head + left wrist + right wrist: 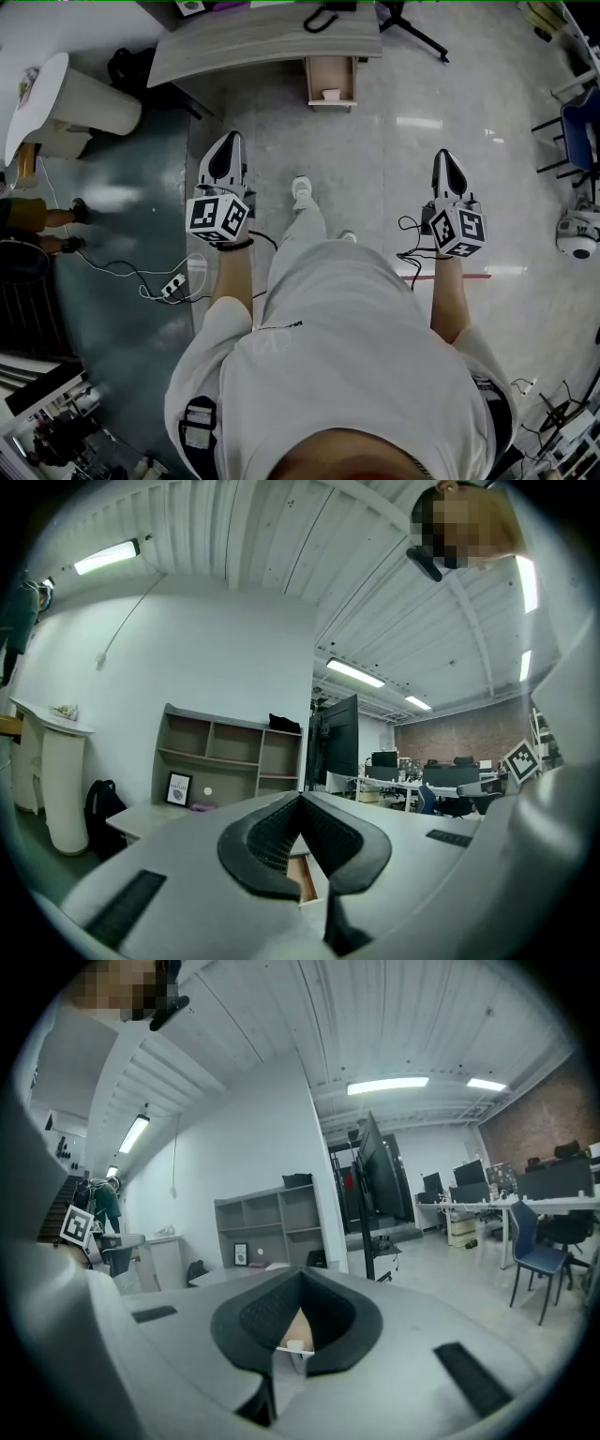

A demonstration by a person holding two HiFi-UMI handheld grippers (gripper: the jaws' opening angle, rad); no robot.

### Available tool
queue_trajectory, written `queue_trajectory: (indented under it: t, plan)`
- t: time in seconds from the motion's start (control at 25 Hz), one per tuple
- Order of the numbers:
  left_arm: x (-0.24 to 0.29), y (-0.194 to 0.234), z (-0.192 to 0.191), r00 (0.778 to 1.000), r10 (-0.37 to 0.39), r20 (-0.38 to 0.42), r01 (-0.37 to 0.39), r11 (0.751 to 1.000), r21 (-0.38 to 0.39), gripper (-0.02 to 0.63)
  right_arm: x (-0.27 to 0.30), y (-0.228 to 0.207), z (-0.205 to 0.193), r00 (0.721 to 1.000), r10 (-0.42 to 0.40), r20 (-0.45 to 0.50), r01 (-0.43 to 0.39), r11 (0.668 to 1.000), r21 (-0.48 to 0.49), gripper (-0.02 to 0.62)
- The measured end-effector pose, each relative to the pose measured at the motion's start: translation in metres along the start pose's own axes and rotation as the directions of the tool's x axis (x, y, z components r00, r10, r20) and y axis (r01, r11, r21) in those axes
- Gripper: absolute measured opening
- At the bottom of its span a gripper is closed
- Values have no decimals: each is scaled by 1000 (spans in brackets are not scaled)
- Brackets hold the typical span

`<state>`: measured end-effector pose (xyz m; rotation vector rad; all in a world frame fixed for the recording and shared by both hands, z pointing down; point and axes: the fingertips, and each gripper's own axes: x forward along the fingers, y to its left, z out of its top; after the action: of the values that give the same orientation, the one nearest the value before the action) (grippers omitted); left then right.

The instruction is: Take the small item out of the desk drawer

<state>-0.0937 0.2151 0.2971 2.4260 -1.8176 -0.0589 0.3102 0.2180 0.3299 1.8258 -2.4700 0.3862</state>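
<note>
The desk (262, 42) stands ahead of me across the floor, its wooden drawer (331, 81) pulled open. A small white item (330, 94) lies at the drawer's front. My left gripper (228, 139) and right gripper (448, 155) are held out at waist height, well short of the desk. Both are shut with nothing between the jaws. In the left gripper view the jaw tips (300, 797) meet, and the drawer (302, 878) shows below them. In the right gripper view the gripper (301, 1272) is also shut, and the drawer with the white item (296, 1344) shows through the gap beneath.
A white pedestal table (70, 101) stands at the left, with a person's feet (58, 230) nearby. A power strip and cables (173, 286) lie on the floor by my left side. A chair (574, 131) and a white round device (577, 234) are at the right. A phone (325, 17) sits on the desk.
</note>
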Motion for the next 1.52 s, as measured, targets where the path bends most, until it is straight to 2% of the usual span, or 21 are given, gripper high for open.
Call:
queue_trajectory:
  t: [0.28,0.56,0.76,1.2,1.36,1.52]
  plan:
    - [64,51,-6,999,-32,-11,32,999,-25,-2,68,16,-9,997,-43,-59,42,999,-32,-2]
    - [142,119,-16,996,-80,-40,78,996,-47,-2,163,48,-11,995,-36,-97,32,998,-47,-2]
    - [198,159,-17,988,-145,-54,141,988,-62,-2,225,76,-19,987,-35,-159,24,997,-68,-2]
    - [259,184,-58,946,-299,-128,283,951,-125,-2,311,108,-57,957,-57,-283,39,997,-67,-2]
    - [273,180,-75,931,-331,-155,308,939,-154,-2,335,107,-71,945,-42,-324,22,998,-64,-2]
    - [286,164,-89,916,-362,-174,336,928,-159,-2,356,101,-97,933,-20,-359,19,1000,-6,-2]
